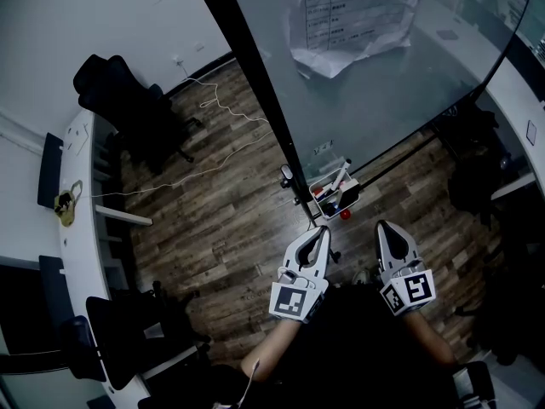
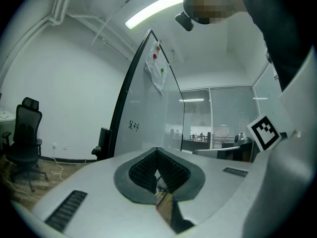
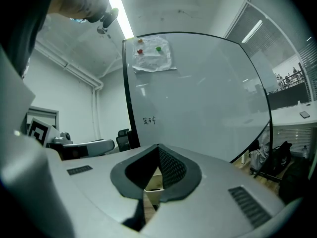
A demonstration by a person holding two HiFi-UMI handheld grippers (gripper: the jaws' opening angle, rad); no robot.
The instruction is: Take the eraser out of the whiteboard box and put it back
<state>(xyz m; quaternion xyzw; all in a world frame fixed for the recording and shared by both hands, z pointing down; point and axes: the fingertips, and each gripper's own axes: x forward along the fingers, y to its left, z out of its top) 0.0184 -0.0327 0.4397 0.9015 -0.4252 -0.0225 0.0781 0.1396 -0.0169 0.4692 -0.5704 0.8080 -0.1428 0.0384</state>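
Whiteboard box (image 1: 334, 196): small and see-through, fixed to the bottom edge of the whiteboard (image 1: 383, 83), near the middle of the head view. Holds a white pen and some dark and red bits. Cannot tell which bit is the eraser, all too small. Seen clearly only from the head view.

Left hand-held gripper (image 1: 322, 233): lower middle of the head view, tips just below the box, not touching it. Right hand-held gripper (image 1: 385, 227): next to it, further right, also apart from the box.

Jaws best seen from each hand-held gripper's own view. Left one: both jaws pressed together at the tips, nothing held. Right one: just the same, closed tight, nothing held.

Only in the head view: brown wooden floor (image 1: 230, 203), a thin white cable (image 1: 213, 109) lying across it, a black chair (image 1: 128, 100) at upper left, a white counter (image 1: 77, 186) down the left edge.

Only in the gripper views: the whiteboard standing tall from the side, with small dark writing (image 3: 149, 120) low on it. Paper (image 3: 152, 53) stuck high on the whiteboard, at the top middle of the right gripper view, pinned by red and green magnets (image 3: 158, 48). Same paper in the head view at the top, but crumpled-looking and with no magnets to make out.
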